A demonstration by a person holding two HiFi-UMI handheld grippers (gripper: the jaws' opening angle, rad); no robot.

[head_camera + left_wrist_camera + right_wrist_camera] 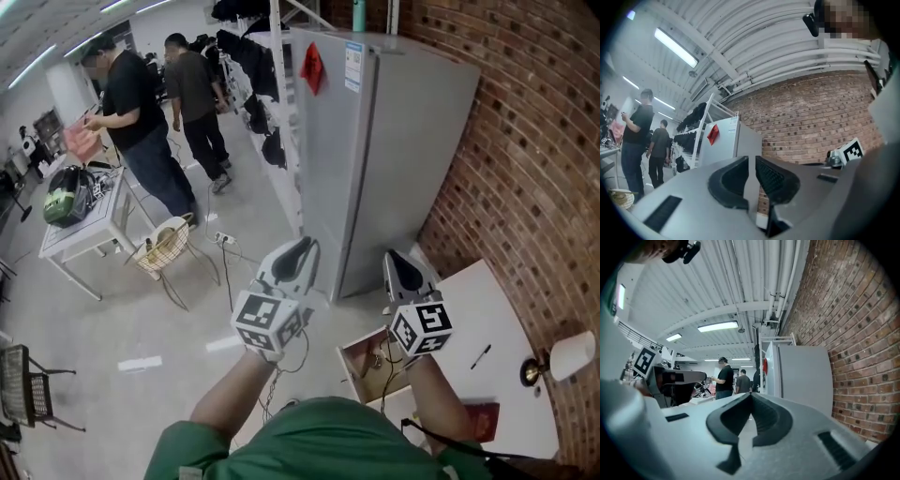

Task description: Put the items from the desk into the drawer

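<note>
A person in a green top holds 2 grippers raised above an open drawer [367, 364], both aimed out at the room rather than down at the work. The left gripper [298, 251] has its jaws a bare slit apart with nothing between them; the right gripper [401, 267] has its tips pressed together, empty. A pen [480, 356] and a red booklet [482, 419] lie on the white desk [473, 295], right of the drawer, near a lamp [565, 357]. The reach seems next: best to tip the right gripper down, spread its jaws, and straddle the pen across its barrel.
</note>
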